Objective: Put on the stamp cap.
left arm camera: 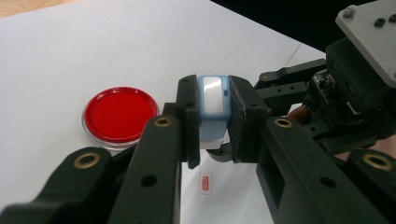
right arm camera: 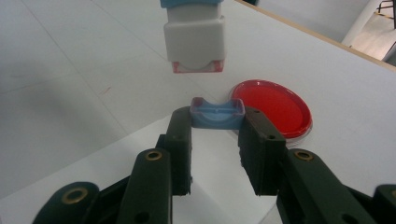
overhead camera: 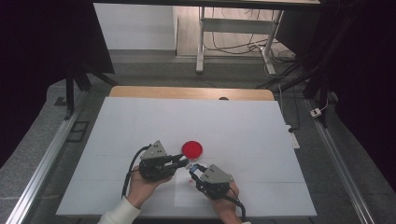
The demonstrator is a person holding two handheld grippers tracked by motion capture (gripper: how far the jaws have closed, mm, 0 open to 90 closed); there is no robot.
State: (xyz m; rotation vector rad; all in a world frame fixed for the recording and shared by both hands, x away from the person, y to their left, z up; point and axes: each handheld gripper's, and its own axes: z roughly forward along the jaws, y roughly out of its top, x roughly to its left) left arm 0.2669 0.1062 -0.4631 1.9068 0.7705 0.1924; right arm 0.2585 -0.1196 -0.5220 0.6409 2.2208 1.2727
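Blue-and-white plastic stamp body (left arm camera: 213, 109) clamped in left gripper (left arm camera: 212, 123), raised off the white table (overhead camera: 233, 121); its small blue cap (right arm camera: 217, 114) pinched by right gripper (right arm camera: 217, 135) just below, pulled clear to expose the stamping face. Round red dish (overhead camera: 192, 149) alongside.

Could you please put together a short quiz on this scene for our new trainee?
1. True or false: the left gripper is shut on the stamp.
2. What does the right gripper hold? A) the red dish B) the blue cap C) nothing
3. Where does the red dish lie, and does either gripper touch it?

Key:
1. True; its jaws clamp the stamp's blue and white body.
2. B; the blue cap sits between its jaws, apart from and just below the stamp's red-edged face.
3. On the white table, just beyond the grippers; neither touches it.
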